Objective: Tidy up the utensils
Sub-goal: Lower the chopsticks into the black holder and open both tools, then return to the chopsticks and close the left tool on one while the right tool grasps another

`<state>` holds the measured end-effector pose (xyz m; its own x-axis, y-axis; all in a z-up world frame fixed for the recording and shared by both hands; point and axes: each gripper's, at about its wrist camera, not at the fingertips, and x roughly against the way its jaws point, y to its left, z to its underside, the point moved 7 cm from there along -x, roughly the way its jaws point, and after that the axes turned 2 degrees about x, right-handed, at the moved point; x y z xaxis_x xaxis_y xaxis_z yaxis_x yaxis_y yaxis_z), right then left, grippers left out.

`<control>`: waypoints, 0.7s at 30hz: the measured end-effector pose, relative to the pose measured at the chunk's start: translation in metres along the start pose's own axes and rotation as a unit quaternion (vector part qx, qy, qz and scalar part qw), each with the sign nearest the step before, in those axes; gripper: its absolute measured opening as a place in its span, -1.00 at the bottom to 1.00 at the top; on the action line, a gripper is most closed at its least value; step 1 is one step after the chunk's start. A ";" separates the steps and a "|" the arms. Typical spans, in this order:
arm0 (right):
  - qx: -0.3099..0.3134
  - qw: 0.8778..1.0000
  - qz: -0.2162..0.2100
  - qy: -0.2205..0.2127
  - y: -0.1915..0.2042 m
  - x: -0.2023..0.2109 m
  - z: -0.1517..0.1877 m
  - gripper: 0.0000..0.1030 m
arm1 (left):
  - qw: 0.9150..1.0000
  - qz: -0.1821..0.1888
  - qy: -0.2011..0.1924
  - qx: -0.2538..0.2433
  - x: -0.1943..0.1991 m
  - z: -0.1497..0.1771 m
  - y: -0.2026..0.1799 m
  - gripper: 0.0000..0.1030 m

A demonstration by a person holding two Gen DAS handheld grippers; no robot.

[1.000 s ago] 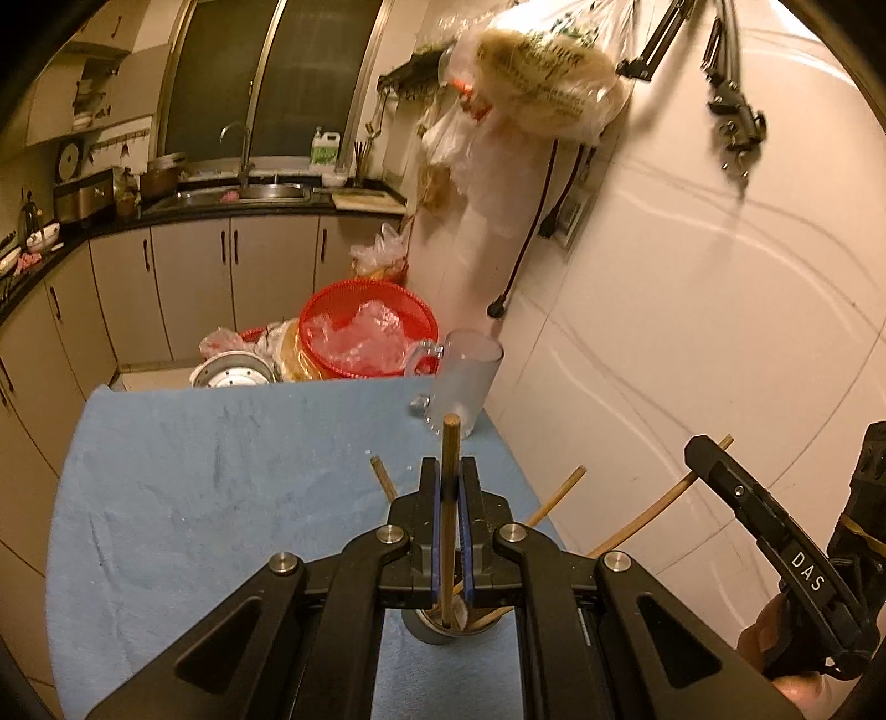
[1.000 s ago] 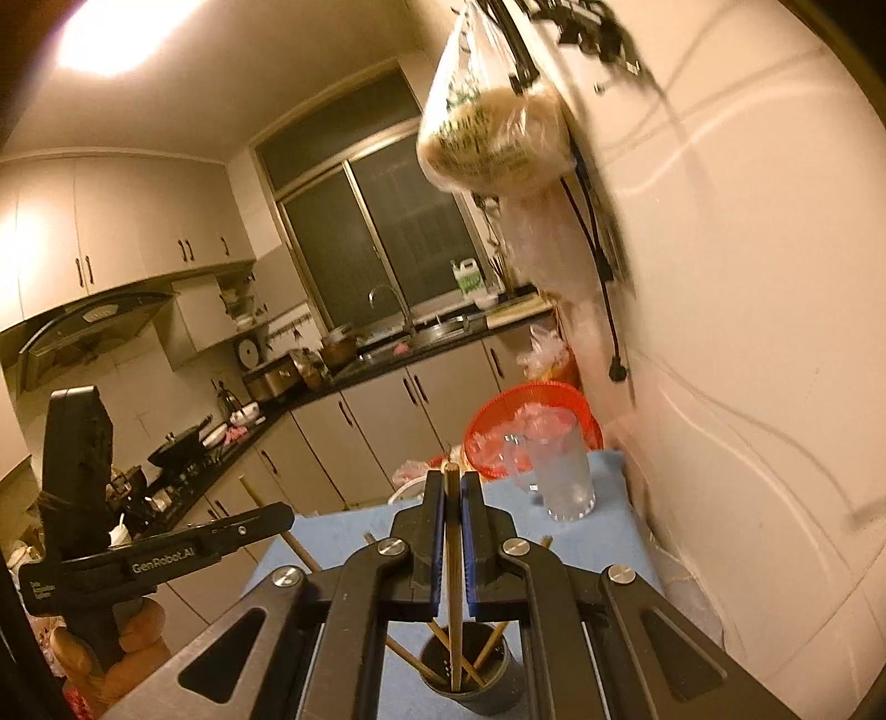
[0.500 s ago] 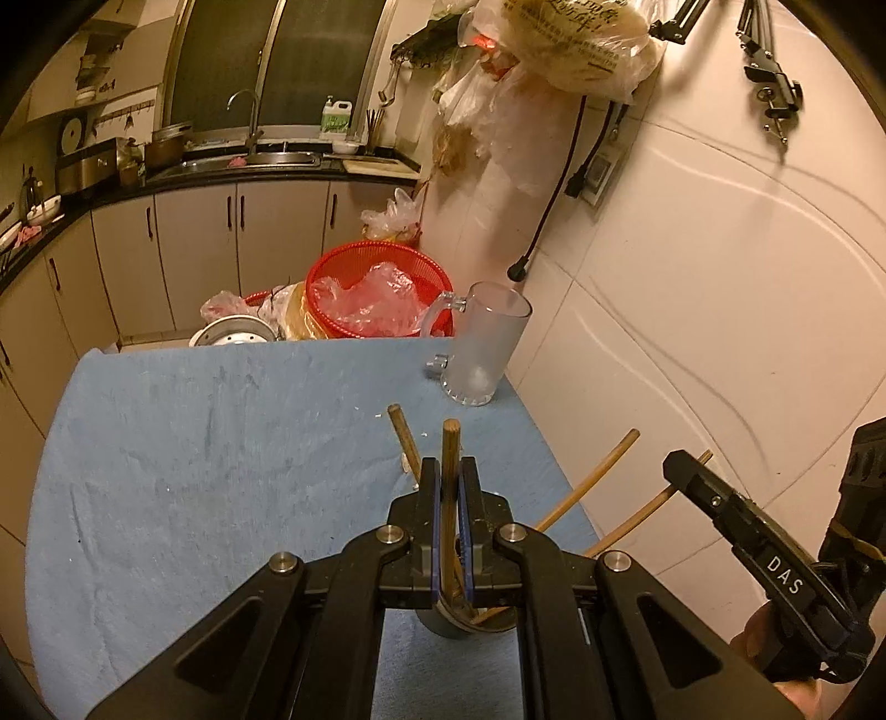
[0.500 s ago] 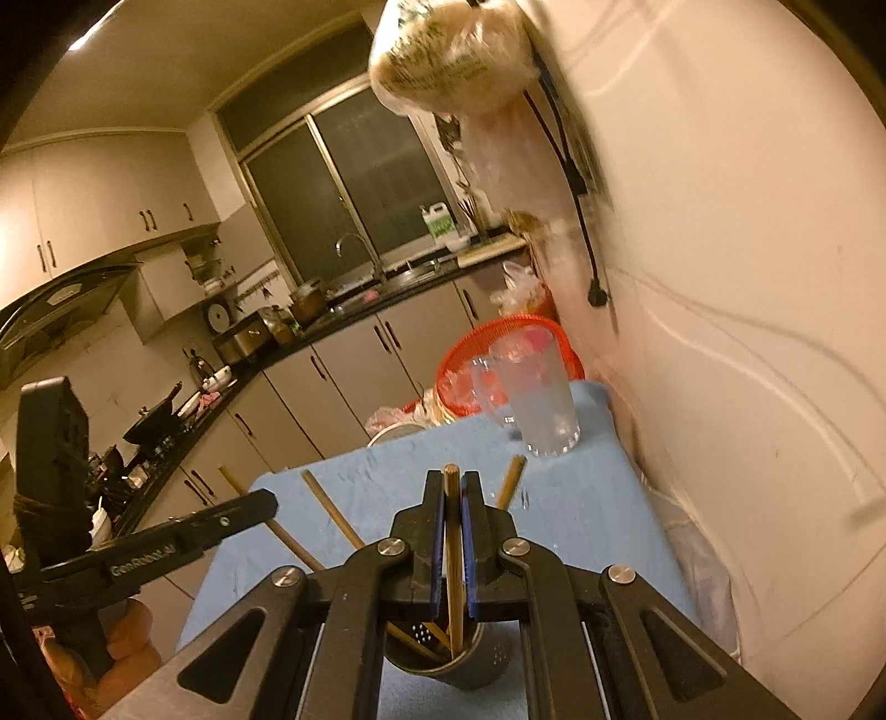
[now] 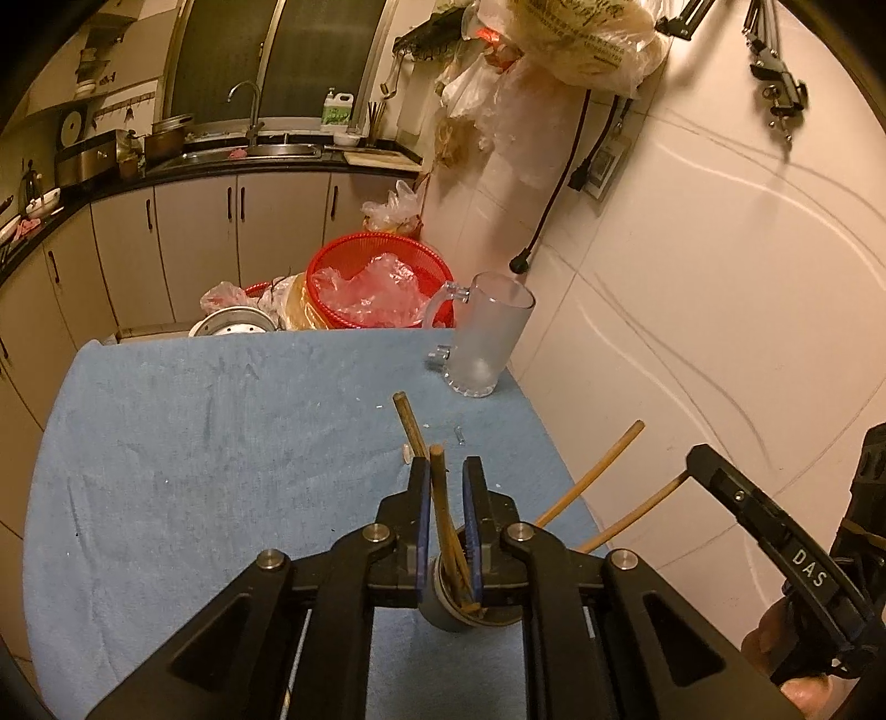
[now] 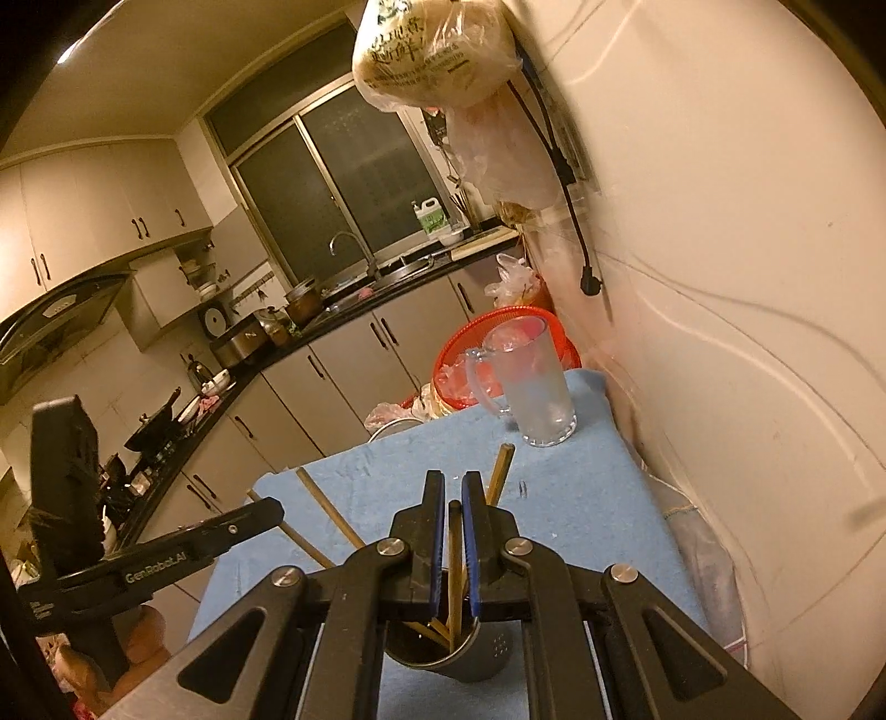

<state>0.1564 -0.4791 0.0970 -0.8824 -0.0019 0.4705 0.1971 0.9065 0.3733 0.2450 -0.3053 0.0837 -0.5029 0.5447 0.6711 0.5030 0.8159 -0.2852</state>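
Worktop [image 5: 194, 471] under a blue cloth: at its far edge a red basket [image 5: 332, 266] holding crumpled clear plastic, with a frosted glass mug [image 5: 487, 343] just beside it near the wall. Near edge: small dark metal cup [image 6: 482, 653] with several wooden chopsticks [image 5: 587, 479] leaning out of it at angles. Left gripper [image 5: 446, 487] and right gripper [image 6: 451, 501] both above the cup, jaws parted, one loose chopstick standing in each gap.

Dim, warm yellow indoor light over both fisheye views; a bright ceiling light [image 6: 69, 51] glares at upper left; dark windows; edges curve into black vignette; the right-hand wall [image 6: 720, 277] looks slightly blurred.
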 end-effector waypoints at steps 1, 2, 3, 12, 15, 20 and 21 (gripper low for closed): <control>0.001 1.000 -0.001 -0.005 0.002 0.006 -0.001 -0.85 | 1.000 -0.002 -0.005 -0.001 0.004 0.000 0.001 -0.79; 0.002 1.000 -0.002 -0.012 0.003 0.012 -0.002 -0.85 | 1.000 -0.003 -0.011 -0.002 0.011 0.000 0.001 -0.79; 0.003 1.000 -0.004 -0.018 0.005 0.019 -0.003 -0.85 | 1.000 -0.002 -0.016 -0.002 0.016 0.000 0.001 -0.79; 0.034 0.997 -0.058 -0.027 0.052 0.063 0.023 -0.80 | 0.997 -0.008 -0.071 0.006 0.093 0.020 0.025 -0.60; 0.060 0.995 -0.081 0.010 0.077 0.052 0.055 -0.80 | 0.996 -0.027 -0.081 0.009 0.112 0.036 0.045 -0.53; 0.079 0.986 -0.100 0.105 0.110 0.004 0.134 -0.80 | 0.994 -0.067 -0.075 0.039 0.126 0.079 0.100 -0.53; 0.081 0.984 -0.097 0.126 0.115 -0.007 0.151 -0.80 | 0.994 -0.072 -0.065 0.047 0.124 0.090 0.112 -0.53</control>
<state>0.1207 -0.3114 0.0155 -0.7584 -0.2687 0.5938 -0.0539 0.9338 0.3537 0.1762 -0.1289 0.0731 -0.6550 0.4368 0.6166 0.3547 0.8982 -0.2595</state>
